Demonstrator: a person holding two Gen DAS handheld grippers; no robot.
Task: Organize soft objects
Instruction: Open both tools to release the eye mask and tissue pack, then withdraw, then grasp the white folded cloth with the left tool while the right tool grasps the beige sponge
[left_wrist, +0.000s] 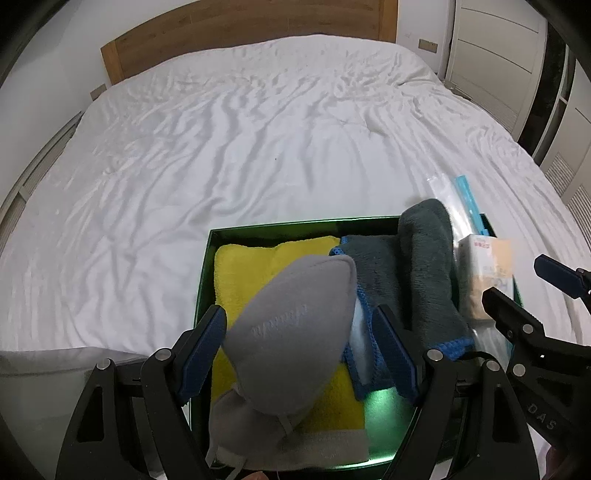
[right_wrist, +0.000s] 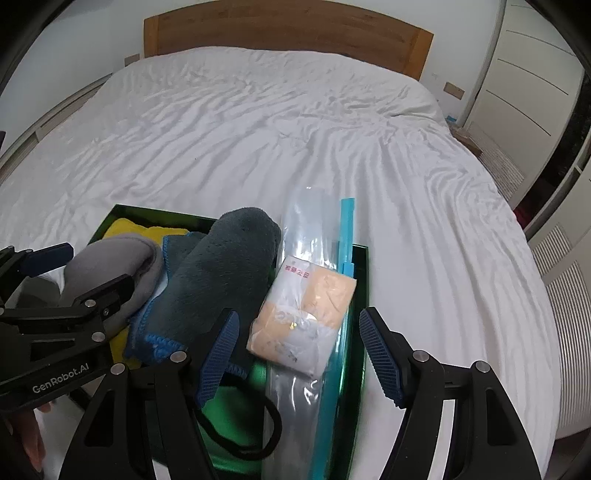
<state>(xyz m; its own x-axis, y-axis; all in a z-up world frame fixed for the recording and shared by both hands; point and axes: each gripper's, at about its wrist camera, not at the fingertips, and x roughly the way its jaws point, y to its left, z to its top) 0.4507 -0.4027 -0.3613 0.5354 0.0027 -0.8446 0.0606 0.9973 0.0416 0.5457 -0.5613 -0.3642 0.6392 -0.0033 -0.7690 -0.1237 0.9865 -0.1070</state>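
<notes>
Left gripper has the grey padded piece between its pads; we can't tell if it's clamped or just resting.
Grey piece sits over the yellow towel in the green box on the bed, long axis running away from us. Right gripper jaws apart, empty, over the tissue pack in its clear bag; dark grey towel lies between the two, nearer the right.
</notes>
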